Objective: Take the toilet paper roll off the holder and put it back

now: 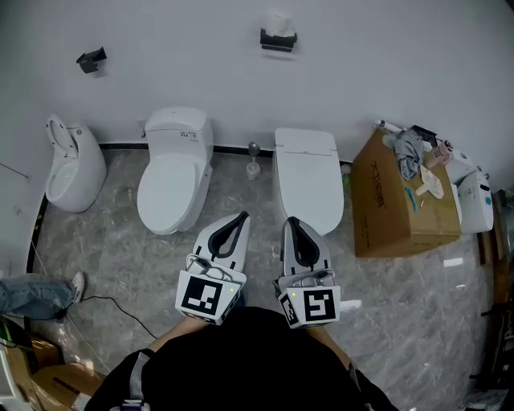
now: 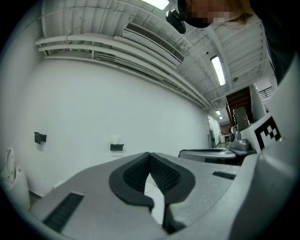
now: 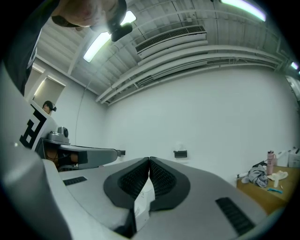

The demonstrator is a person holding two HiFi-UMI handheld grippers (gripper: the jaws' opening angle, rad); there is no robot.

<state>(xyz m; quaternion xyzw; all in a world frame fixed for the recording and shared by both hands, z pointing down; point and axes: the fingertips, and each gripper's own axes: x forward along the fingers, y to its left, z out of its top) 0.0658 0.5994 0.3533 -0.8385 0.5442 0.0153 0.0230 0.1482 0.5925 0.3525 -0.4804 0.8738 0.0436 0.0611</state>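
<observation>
While the white wall [image 1: 385, 56] stands well beyond the two toilets [image 1: 173, 172], the black holder [image 1: 278, 39] sits high on it, the toilet paper roll [image 1: 279, 22] showing white just above. I judge the roll light, soft and easily crushed, so I'd pinch it gently across its width. The fingers of my left gripper [image 1: 241, 217] and right gripper [image 1: 291, 221] are pressed together, empty.

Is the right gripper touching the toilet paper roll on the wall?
Apart. In the head view a toilet and bare wall lie between the right gripper and the toilet paper roll on its holder.
</observation>
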